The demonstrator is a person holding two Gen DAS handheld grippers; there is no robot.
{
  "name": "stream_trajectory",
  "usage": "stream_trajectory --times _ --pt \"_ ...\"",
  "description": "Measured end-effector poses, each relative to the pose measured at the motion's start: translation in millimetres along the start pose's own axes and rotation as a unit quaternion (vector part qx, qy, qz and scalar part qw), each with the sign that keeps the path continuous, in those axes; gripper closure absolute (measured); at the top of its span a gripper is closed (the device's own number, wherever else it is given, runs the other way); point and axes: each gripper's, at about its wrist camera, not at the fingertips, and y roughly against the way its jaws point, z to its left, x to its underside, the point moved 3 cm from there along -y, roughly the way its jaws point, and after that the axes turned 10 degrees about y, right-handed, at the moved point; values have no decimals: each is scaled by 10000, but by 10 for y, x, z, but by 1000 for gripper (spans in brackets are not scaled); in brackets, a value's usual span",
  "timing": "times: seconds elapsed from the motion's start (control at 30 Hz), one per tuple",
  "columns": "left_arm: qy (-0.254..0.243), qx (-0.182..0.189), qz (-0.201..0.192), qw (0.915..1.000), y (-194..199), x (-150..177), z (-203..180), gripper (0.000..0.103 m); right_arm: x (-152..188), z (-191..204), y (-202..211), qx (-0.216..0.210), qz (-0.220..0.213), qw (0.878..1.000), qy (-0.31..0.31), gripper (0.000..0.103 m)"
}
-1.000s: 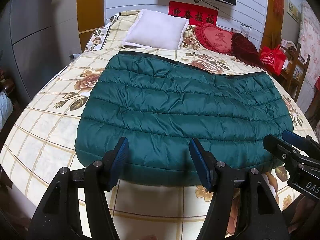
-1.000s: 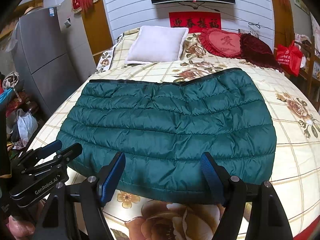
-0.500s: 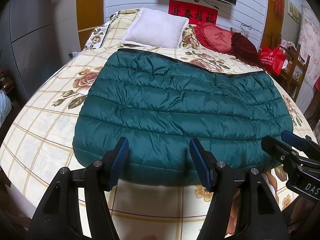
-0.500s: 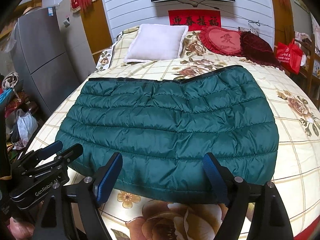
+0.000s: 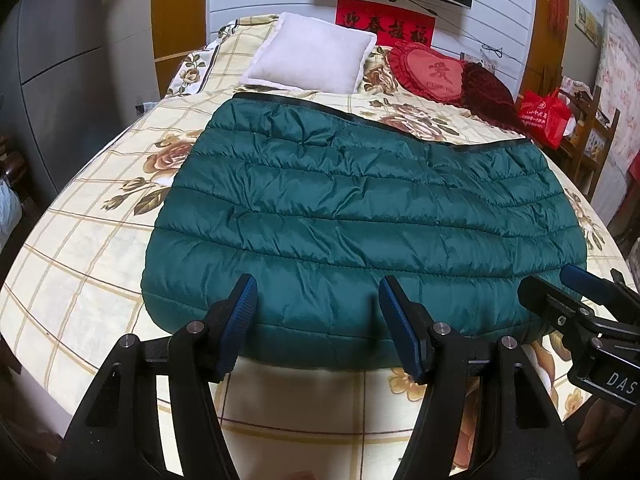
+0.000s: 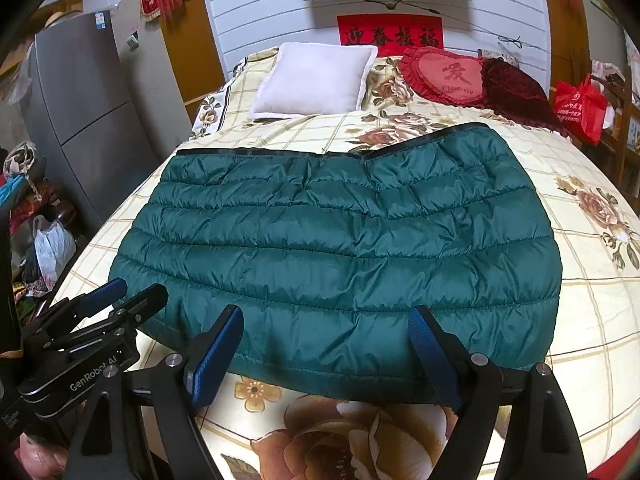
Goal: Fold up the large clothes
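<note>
Green quilted jacket [image 5: 360,216] lies folded, sleeves hidden, before the wide-open, empty left gripper [image 5: 318,320] and right gripper [image 6: 326,350].

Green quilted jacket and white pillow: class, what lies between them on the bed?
Only bare floral bedspread separates the green quilted jacket from the white pillow, shown in both wrist views.

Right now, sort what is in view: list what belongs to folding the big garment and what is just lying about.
For the job:
green quilted jacket, spread flat on the bed
left gripper, open, at its near edge
right gripper, open, at its near edge

Lying about:
white pillow
red heart cushion
dark red cushion
red bag
</note>
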Motion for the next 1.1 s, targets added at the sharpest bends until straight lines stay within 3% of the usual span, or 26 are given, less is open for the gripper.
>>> stream_trajectory --times 0.83,1.1 --pt "-38 24 31 10000 -23 25 -6 40 5 17 -23 -37 11 10000 -27 20" --pt "-154 16 -167 9997 -3 24 -18 40 15 27 -33 -46 22 10000 -62 20"
